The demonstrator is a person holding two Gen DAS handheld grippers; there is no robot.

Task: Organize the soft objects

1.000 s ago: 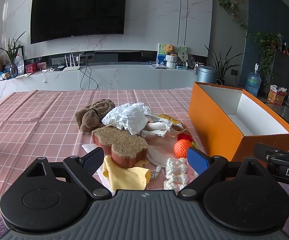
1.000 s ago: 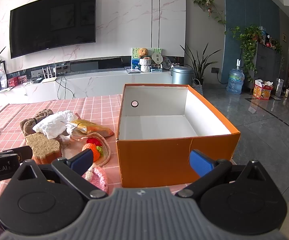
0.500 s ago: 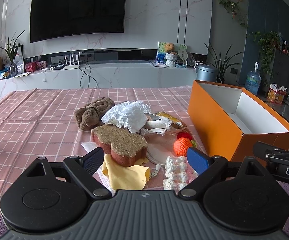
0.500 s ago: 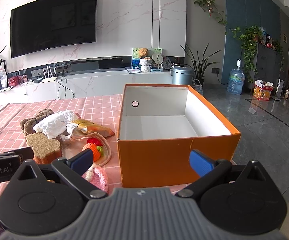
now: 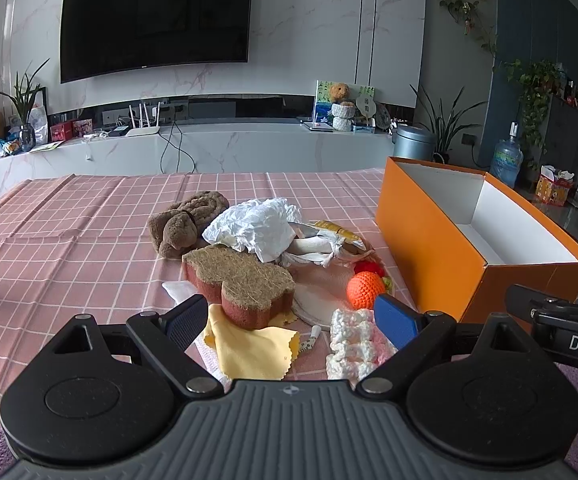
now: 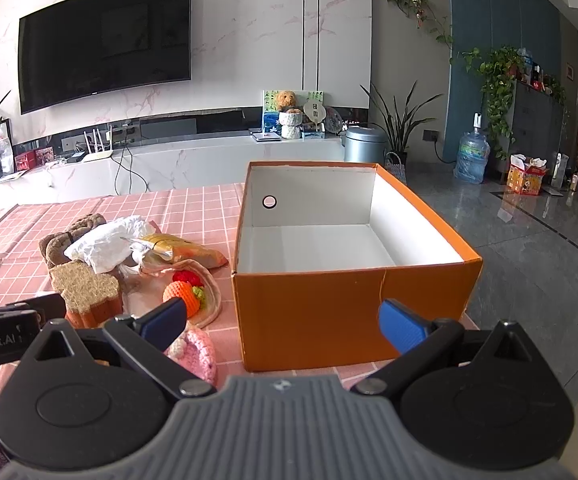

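A pile of soft things lies on the pink checked tablecloth (image 5: 69, 240): a brown plush toy (image 5: 187, 222), crumpled white plastic (image 5: 255, 228), a bear-shaped sponge (image 5: 241, 280), a yellow cloth (image 5: 251, 346), an orange crochet ball (image 5: 365, 289) and a white and pink crochet piece (image 5: 351, 342). An empty orange box (image 6: 353, 268) stands to their right. My left gripper (image 5: 291, 320) is open, low before the yellow cloth and sponge. My right gripper (image 6: 285, 322) is open, in front of the box's near wall.
A snack packet (image 6: 177, 248) and a beige cloth (image 5: 321, 284) lie in the pile. Behind the table are a white media console (image 5: 209, 148) and a wall TV (image 5: 153, 16). The floor drops off right of the box (image 6: 529, 248).
The left wrist view has shifted slightly, the pile sitting a little lower and closer. The right gripper has barely moved. Both stay open.
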